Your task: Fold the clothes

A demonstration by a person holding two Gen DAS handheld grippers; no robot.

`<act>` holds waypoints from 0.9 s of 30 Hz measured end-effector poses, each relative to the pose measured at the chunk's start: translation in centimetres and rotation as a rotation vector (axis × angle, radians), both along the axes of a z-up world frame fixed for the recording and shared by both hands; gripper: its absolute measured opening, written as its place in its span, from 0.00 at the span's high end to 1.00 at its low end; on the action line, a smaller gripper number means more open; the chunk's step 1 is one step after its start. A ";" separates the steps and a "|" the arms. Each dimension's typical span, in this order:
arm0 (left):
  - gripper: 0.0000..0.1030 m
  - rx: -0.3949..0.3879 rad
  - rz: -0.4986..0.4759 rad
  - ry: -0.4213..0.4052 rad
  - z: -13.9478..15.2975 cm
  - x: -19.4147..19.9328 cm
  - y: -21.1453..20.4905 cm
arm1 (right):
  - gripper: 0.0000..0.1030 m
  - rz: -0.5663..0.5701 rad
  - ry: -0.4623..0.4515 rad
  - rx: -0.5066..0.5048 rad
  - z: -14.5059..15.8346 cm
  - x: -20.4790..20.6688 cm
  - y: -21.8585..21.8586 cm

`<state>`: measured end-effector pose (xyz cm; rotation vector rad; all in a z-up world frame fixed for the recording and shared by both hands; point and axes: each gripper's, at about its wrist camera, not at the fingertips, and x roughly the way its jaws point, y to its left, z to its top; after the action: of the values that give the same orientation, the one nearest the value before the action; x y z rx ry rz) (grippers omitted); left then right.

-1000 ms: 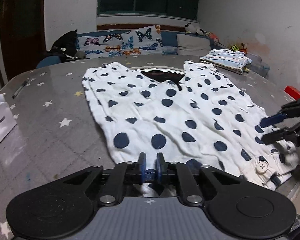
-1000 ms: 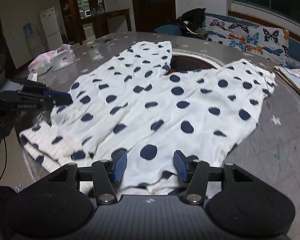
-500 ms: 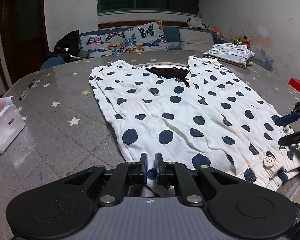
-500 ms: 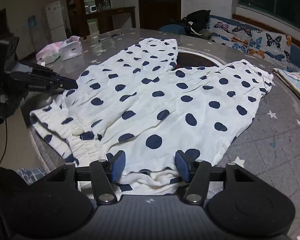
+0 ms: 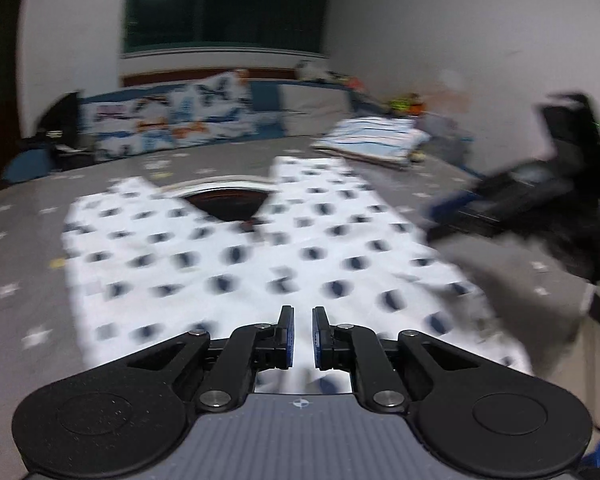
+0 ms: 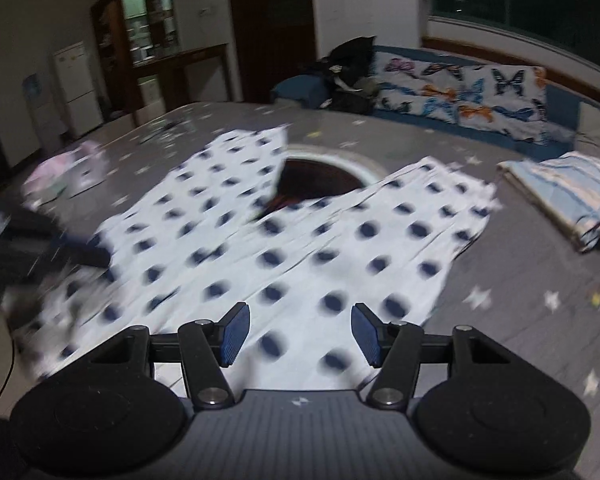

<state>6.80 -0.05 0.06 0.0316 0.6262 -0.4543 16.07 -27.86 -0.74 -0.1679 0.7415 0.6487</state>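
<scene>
**Spreading polka-dot trousers lengthwise on the desk**

Hovering low at the near edge, the left hand-held gripper (image 5: 303,338) has its blue pads drawn almost together with only a narrow slit between them; whether any cloth is caught there cannot be told through the blur. The right hand-held gripper (image 6: 300,334) is spread wide, with nothing between its pads, just above the near hem. Both sit over the polka-dot trousers (image 5: 260,268), which lie flat on the grey star-patterned desk (image 5: 24,280). Their long axis runs from near to far: the waistband is at the near edge, and the two legs point away, splitting in a V around a dark round opening (image 6: 320,178) in the desk. A folded striped cloth (image 6: 568,196) rests at the far right, well apart from the trousers.
</scene>
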 end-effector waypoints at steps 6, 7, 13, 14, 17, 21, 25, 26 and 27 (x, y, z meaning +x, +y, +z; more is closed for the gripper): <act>0.89 -0.006 -0.142 0.044 -1.4 2.1 -4.8 | 0.44 -0.079 -0.006 -0.003 -0.5 6.2 0.5; 0.89 -0.010 -0.157 0.052 -1.6 2.3 -5.1 | 0.44 -0.090 -0.004 -0.007 -0.7 7.2 0.8; 0.89 -0.032 -0.246 0.099 -2.8 3.1 -7.1 | 0.44 -0.139 0.032 -0.042 -3.1 12.3 2.0; 0.89 -0.036 -0.261 0.107 -3.0 3.2 -7.4 | 0.44 -0.145 0.035 -0.048 -3.5 13.0 2.1; 0.89 -0.047 -0.306 0.131 -3.6 3.6 -8.4 | 0.44 -0.170 0.055 -0.056 -4.6 14.7 1.9; 0.89 -0.069 -0.352 0.161 -4.2 4.0 -9.3 | 0.44 -0.199 0.045 -0.067 -5.4 16.1 1.6; 0.89 -0.099 -0.363 0.183 -4.3 4.0 -9.1 | 0.44 -0.226 0.029 -0.082 -5.6 17.7 1.3; 0.89 -0.103 -0.366 0.185 -4.2 3.9 -9.1 | 0.44 -0.231 0.026 -0.082 -5.6 18.2 1.3; 0.89 -0.107 -0.369 0.188 -4.2 3.9 -9.1 | 0.44 -0.235 0.026 -0.081 -5.6 18.6 1.3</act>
<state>10.66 -9.17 -4.16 0.0030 0.7834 -0.8544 34.63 -26.60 -6.37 -0.1447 0.7990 0.3986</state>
